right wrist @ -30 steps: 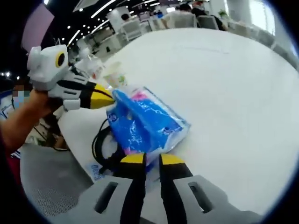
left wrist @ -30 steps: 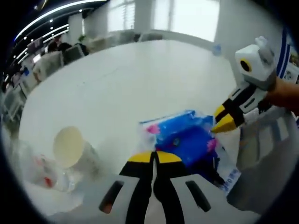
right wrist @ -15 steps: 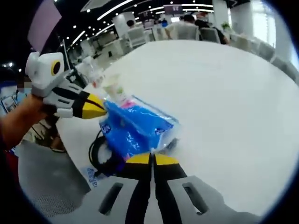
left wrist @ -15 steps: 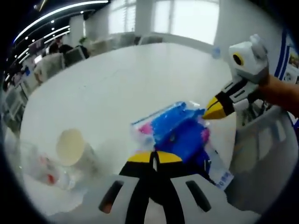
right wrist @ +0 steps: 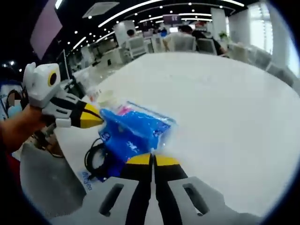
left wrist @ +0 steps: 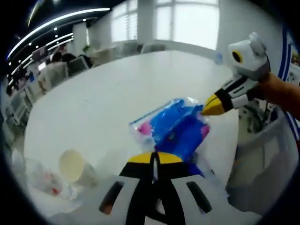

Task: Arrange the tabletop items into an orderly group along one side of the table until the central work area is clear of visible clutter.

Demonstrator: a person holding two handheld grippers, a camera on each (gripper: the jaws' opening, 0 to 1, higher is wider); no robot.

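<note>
A blue and pink tissue pack in clear wrap (left wrist: 176,129) hangs between both grippers above the white table (left wrist: 108,89). In the left gripper view, my left gripper (left wrist: 154,157) is shut on the pack's near edge. My right gripper (left wrist: 209,108) comes in from the right, shut on its far corner. In the right gripper view, my right gripper (right wrist: 152,160) is shut on the tissue pack (right wrist: 131,131), and my left gripper (right wrist: 97,120) pinches its left end. A paper cup (left wrist: 72,165) lies on its side to the left.
A coiled black cable (right wrist: 96,161) and a printed white sheet (right wrist: 86,177) lie under the pack near the table edge. Crumpled clear plastic (left wrist: 40,177) sits by the cup. A grey chair (left wrist: 262,159) stands past the table edge. Office desks and people fill the background.
My right gripper went from open to shut on the pack's edge. Both grippers have risen with the pack, which now hangs off the table and leaves the cable uncovered.
</note>
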